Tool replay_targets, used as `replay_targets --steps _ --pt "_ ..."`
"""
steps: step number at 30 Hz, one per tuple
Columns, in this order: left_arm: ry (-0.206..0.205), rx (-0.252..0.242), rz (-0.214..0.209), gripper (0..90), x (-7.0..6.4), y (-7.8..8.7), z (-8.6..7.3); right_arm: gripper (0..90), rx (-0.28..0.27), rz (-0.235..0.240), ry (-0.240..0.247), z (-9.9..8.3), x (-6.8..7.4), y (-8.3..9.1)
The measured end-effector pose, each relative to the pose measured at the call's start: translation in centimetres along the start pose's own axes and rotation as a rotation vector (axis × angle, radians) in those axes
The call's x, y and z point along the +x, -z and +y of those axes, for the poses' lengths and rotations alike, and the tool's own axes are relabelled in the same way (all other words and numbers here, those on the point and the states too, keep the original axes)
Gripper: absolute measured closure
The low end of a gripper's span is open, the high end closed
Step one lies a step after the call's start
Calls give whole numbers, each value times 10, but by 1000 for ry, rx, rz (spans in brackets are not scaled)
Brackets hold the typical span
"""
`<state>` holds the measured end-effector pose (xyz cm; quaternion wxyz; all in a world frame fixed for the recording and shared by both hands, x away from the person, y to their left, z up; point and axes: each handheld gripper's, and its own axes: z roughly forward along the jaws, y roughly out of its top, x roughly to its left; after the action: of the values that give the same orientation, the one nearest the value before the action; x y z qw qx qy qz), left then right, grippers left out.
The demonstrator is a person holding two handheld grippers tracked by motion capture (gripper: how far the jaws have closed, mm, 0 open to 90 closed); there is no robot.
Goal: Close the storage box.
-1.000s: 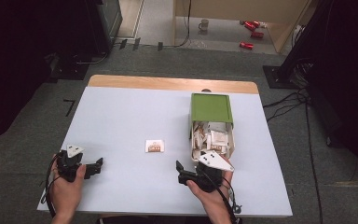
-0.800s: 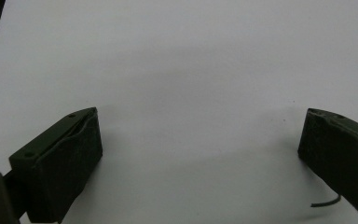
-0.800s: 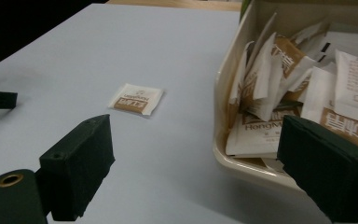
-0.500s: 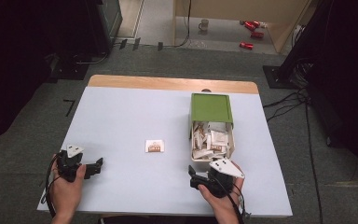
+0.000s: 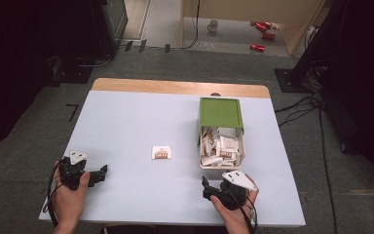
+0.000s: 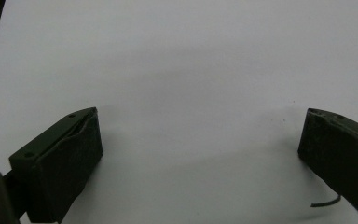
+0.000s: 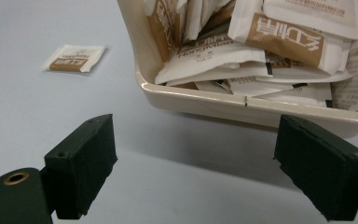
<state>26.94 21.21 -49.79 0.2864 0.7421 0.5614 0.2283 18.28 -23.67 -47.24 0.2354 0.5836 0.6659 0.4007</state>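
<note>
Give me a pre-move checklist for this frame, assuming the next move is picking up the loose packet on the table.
1. Right gripper open and empty: ok, jaws wide apart with nothing between them.
2. Left gripper open and empty: ok, only bare table between its jaws.
3. Loose packet free to grab: ok, it lies flat, alone, apart from the box.
4. Path from either gripper to the packet: ok, nothing lies between.
5. Box stable: ok, it sits flat, green lid covering its far part, packets heaped inside.
6. Which gripper is meant to pick: cannot tell; both rest near the table's front edge.
</note>
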Motion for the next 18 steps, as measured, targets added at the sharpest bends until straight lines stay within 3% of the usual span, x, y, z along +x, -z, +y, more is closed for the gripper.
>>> replay_targets --steps 11,18 --pt "-1 0 0 1 0 0 0 214 34 -78 -70 -8 -13 -18" --pt "-1 -1 1 1 0 0 0 250 30 -87 -79 -6 -14 -26"
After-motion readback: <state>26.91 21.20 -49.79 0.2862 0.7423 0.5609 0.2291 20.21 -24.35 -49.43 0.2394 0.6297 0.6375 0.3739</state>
